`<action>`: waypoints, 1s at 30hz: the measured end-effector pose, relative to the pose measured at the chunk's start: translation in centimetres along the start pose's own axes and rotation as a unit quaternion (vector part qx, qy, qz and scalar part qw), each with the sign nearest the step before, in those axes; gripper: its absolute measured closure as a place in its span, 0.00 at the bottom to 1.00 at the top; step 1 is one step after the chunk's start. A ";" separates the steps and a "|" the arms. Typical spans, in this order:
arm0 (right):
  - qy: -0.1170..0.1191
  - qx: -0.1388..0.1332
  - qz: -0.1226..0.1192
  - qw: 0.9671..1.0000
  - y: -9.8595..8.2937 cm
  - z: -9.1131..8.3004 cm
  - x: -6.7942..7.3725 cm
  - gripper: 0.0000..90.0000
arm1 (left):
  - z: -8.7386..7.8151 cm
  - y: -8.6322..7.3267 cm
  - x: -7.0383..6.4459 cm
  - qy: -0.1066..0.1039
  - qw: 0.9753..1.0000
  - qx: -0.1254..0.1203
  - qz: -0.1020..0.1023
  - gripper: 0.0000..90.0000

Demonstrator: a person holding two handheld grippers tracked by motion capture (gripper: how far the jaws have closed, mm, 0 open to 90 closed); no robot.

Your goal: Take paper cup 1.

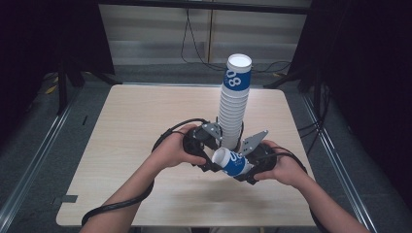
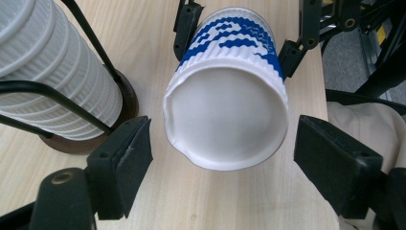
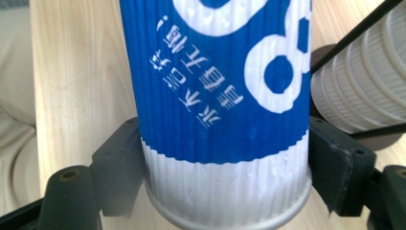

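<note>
A tall stack of white ribbed paper cups (image 1: 233,111) stands in a black wire holder mid-table, its top cup banded blue. One blue and white cup (image 1: 232,163) is held on its side just above the table in front of the stack. My right gripper (image 1: 245,171) is shut on it; in the right gripper view its jaws press both sides of the cup (image 3: 220,96). My left gripper (image 1: 213,158) is open, its jaws flanking the white round end of the cup (image 2: 227,120) with gaps on both sides. The right gripper (image 2: 239,40) grips the far blue part.
The stack (image 2: 48,72) rests on a round brown base (image 2: 128,98) with black wire uprights, close to the left gripper's left jaw. The stack (image 3: 364,91) is also beside the right gripper. Black cables loop across the light wooden table (image 1: 126,145). Metal rails run along the floor on both sides.
</note>
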State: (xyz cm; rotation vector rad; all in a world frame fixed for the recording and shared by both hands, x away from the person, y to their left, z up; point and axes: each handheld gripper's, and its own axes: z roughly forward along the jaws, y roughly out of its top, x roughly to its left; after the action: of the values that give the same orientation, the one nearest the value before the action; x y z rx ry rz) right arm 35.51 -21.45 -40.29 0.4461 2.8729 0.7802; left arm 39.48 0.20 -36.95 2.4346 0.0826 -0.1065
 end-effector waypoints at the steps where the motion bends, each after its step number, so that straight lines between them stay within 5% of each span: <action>1: 0.000 0.004 -0.006 1.000 0.1 0.0 0.0 0.25 | 0.0 0.0 0.0 0.000 1.000 0.003 0.000 0.23; 30: 0.010 0.093 -0.039 0.995 1.6 -0.2 0.1 0.25 | 1.3 0.0 -0.3 0.004 1.000 0.028 0.009 0.23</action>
State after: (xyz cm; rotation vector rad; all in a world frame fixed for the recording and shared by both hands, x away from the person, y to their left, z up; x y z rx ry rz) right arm 35.77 -20.18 -39.27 0.3453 2.9738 0.5090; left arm 39.15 -0.65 -37.97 2.4916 0.0612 -0.0932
